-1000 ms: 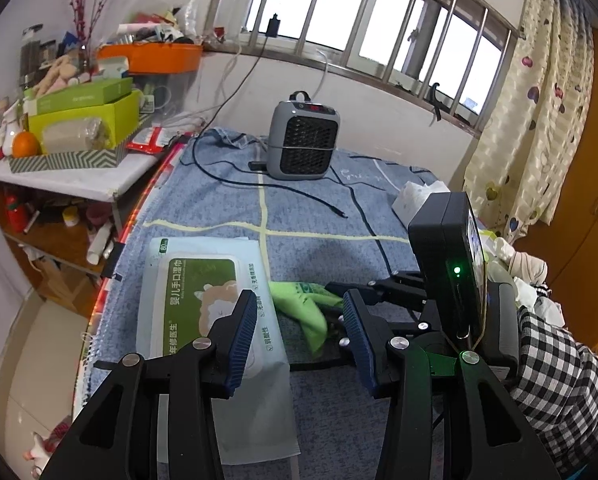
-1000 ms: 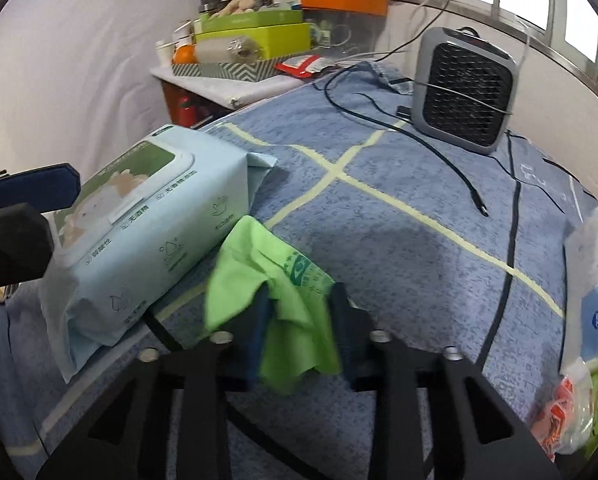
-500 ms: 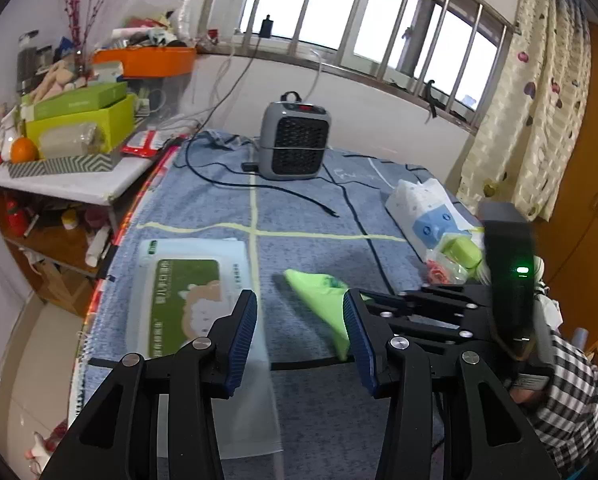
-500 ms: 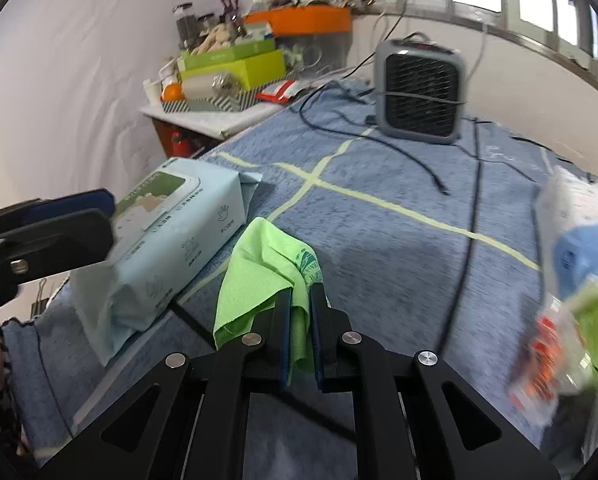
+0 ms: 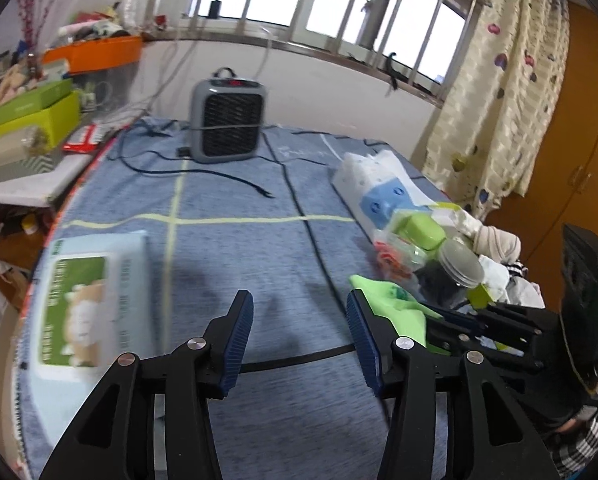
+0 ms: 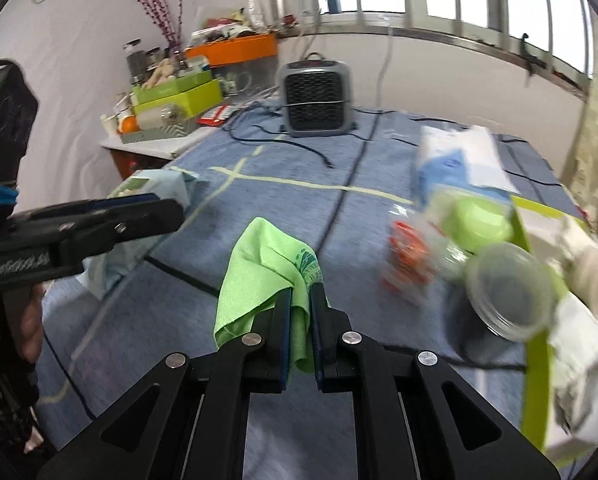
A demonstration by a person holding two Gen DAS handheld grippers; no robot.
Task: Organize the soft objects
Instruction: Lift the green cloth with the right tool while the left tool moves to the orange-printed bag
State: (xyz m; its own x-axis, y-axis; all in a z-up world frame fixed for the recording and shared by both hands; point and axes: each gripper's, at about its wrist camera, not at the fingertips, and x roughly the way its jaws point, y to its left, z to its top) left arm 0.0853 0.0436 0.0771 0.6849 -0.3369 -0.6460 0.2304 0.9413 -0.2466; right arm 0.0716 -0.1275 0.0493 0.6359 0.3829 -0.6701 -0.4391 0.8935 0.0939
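My right gripper (image 6: 301,294) is shut on a bright green cloth (image 6: 259,264), which hangs lifted above the blue bed cover (image 5: 239,248). In the left wrist view the cloth (image 5: 395,300) shows just right of my left gripper (image 5: 299,300), beside a pile of things. The left gripper's jaws are opening, with nothing between them and only the cover below. A pale blue wipes pack (image 5: 87,292) with a green label lies flat at the left; in the right wrist view it (image 6: 155,184) lies behind the left gripper (image 6: 99,224).
A grey heater (image 5: 227,120) stands at the far end with black cables (image 5: 307,236) trailing across the cover. A white and blue tissue pack (image 5: 379,188), a green tub (image 5: 419,232) and a clear jar (image 6: 507,292) crowd the right edge. A cluttered side table (image 5: 27,184) is at left.
The right gripper closed on the green cloth and carried it right, from beside the wipes pack to beside the pile. The left gripper swung right; the pack now sits to its left.
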